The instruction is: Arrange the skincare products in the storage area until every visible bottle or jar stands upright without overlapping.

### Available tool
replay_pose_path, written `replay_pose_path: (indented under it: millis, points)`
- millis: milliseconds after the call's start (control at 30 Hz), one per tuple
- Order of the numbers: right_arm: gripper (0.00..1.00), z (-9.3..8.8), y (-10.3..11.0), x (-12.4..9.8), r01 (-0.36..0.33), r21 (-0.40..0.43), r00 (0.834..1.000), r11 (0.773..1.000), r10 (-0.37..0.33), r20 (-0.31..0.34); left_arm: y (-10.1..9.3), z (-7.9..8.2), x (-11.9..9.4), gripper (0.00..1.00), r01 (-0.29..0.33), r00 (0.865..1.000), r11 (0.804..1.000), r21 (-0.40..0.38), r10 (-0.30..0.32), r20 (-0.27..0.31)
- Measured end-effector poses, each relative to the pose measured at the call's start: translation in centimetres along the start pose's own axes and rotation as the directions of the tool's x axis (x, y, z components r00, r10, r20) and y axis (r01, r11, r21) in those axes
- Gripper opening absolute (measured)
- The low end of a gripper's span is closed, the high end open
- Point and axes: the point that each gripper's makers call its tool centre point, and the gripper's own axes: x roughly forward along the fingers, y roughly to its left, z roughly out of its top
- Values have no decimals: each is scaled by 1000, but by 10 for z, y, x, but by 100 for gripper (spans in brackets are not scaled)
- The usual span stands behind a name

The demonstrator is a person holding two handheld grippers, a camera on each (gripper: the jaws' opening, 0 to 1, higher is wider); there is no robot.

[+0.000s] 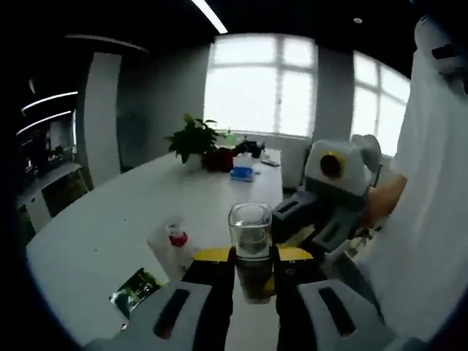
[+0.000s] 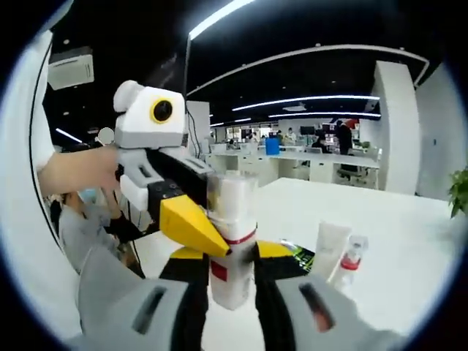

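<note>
Both tongs are up off the table (image 1: pixel 110 227), each pinching something. Left gripper (image 1: pixel 254 272) is closed on a clear-capped bottle (image 1: pixel 250 241), held upright well above the white top. Right gripper (image 2: pixel 232 272) is clamped on a white bottle (image 2: pixel 232 241) with a red band, and the left gripper's yellow tip sits right against it — whether it's touching, I can't tell. Down on the table a white tube (image 2: pixel 328 252) stands beside a small red-collared bottle (image 2: pixel 349 265), with a dark green packet (image 1: pixel 135 289) near them. Looks like the carrying step — two products in the air, nothing placed yet. Next move calls for lowering each one upright onto bare table, clear of that standing pair.
</note>
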Motion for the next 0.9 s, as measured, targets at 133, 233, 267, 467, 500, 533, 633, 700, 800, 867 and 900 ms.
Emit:
replay_pose_path:
  millis: [133,233,267,467,500,533,633,700,800,867,900]
  points:
    - [23,-11,-5,6,18,-25,999,1000,-19,-31,5,-8,5,17,2,999,1000,4,-1,-41]
    - [23,-25,-9,9,39,-47,997,998,-42,-66,11,-22,13,17,2,994,999,-34,-6,-111]
    - [23,-31,-11,11,48,-66,995,997,-54,-86,12,-27,15,17,0,991,999,-39,-5,-131]
    - [23,-58,-23,19,80,-53,989,995,-86,-123,22,-51,38,16,5,977,1000,-22,-10,-213]
    - [23,-63,-26,21,85,-47,988,995,-90,-129,24,-55,40,16,5,975,1000,-18,-9,-223]
    - [23,-67,-28,23,86,-44,987,995,-92,-133,26,-58,42,16,5,972,1000,-14,-8,-233]
    - [23,-81,-34,28,103,-55,983,993,-110,-150,31,-69,50,16,-1,965,1000,-4,0,-261]
    - [23,-91,-37,31,113,-51,978,992,-121,-170,35,-77,55,16,-7,960,1000,0,7,-279]
    - [23,-103,-38,35,125,-65,969,990,-136,-205,38,-90,61,16,-3,951,1000,17,8,-309]
    - [23,-110,-39,36,129,-67,965,989,-140,-222,39,-98,65,16,0,945,1000,23,7,-326]
    - [23,-115,-41,37,140,-64,961,988,-151,-233,40,-101,66,16,1,944,1000,24,7,-331]
